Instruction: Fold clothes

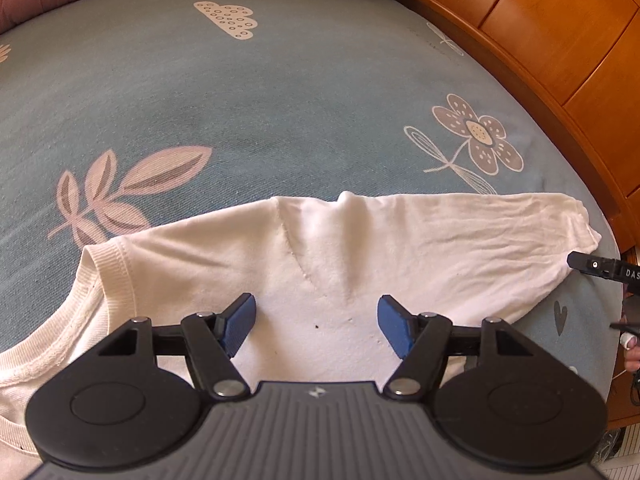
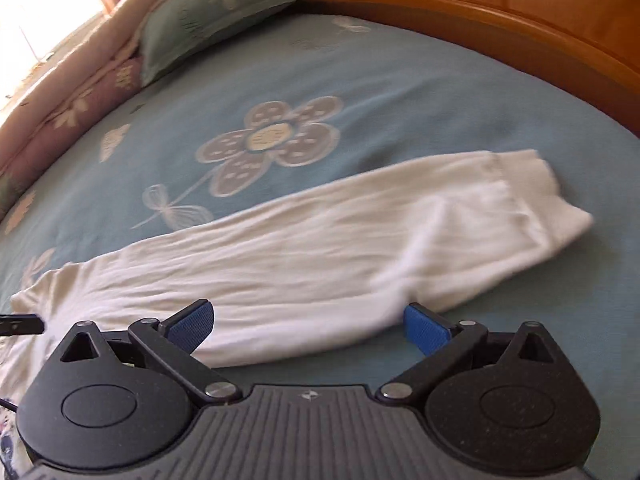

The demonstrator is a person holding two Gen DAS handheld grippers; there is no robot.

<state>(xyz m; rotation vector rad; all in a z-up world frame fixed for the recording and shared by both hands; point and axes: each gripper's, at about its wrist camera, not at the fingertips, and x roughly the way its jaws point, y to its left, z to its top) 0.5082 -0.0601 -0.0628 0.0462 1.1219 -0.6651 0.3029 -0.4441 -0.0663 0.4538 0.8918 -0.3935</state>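
- Left gripper (image 1: 316, 326): jaws spread wide, blue pads (image 1: 240, 322) clear of the cloth, nothing pinched between them; hovering over the shoulder area of the white shirt (image 1: 360, 256), tilted down toward it
- Right gripper (image 2: 310, 328): jaws spread as wide as they go, nothing gripped; left blue pad over the near edge of the sleeve (image 2: 360, 240), right pad just beside that edge over bare bedsheet (image 2: 440, 92); cannot tell whether either pad brushes the fabric
- White shirt lying flat on the blue flower-print bedsheet (image 1: 240, 92), near the viewer; ribbed collar (image 1: 108, 272) at the near left, a raised crease running from the far edge down toward the left gripper
- Long sleeve stretched out to the right, rumpled, its ribbed cuff (image 2: 532, 188) at the far right, somewhat blurred in the right wrist view
- Tip of the other gripper poking in at the right edge of the left wrist view, close to the cuff end (image 1: 576, 220)
- Wooden bed frame (image 1: 540, 40) along the far right; green pillow (image 2: 216, 12) and a pink quilt (image 2: 80, 92) at the far left
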